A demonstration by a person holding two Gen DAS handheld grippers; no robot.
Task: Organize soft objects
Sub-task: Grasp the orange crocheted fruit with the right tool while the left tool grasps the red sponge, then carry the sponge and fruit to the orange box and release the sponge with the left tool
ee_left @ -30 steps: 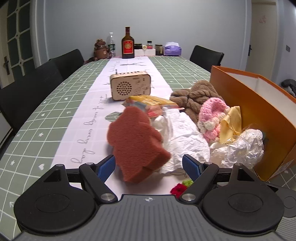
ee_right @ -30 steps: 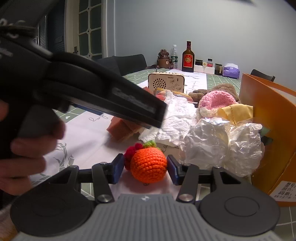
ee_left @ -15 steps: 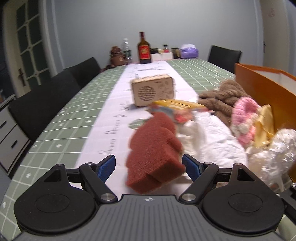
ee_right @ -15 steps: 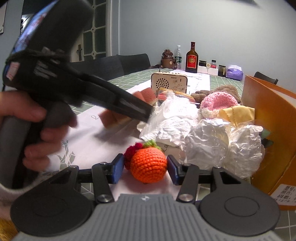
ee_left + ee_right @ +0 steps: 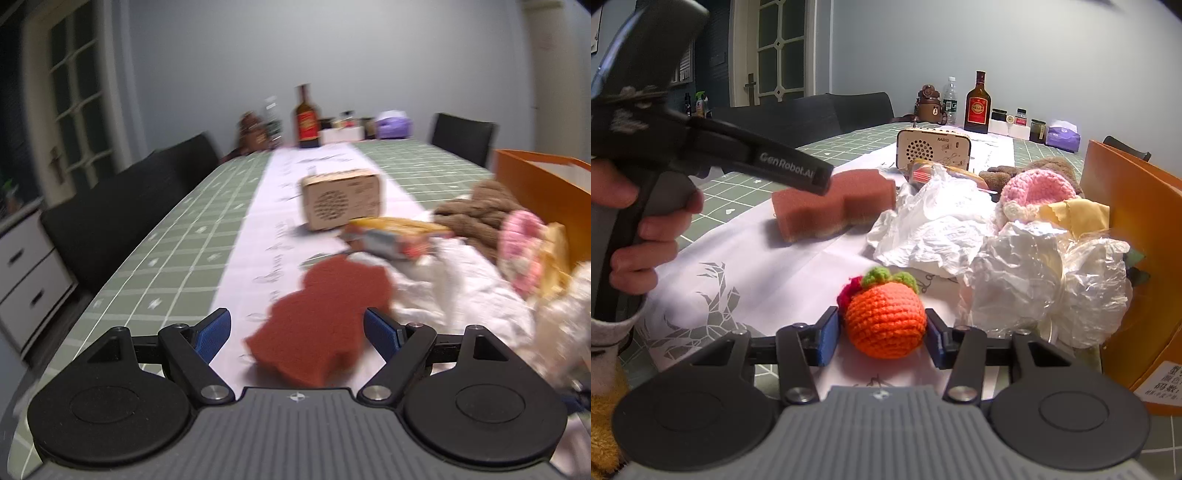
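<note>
A reddish-brown sponge lies on the white table runner, just ahead of and between the fingers of my open left gripper; it also shows in the right wrist view. My right gripper is shut on an orange crocheted fruit with green leaves, a red crocheted piece behind it. The left gripper's body crosses the left of the right wrist view.
A pile lies to the right: white crumpled bag, clear plastic wrap, pink crocheted hat, yellow cloth, brown knit. An orange box stands at the right. A wooden radio and bottles stand farther back.
My left gripper has pulled back and swung left, and the sponge now lies flatter and lower on the runner. My right gripper has stayed shut on the orange fruit.
</note>
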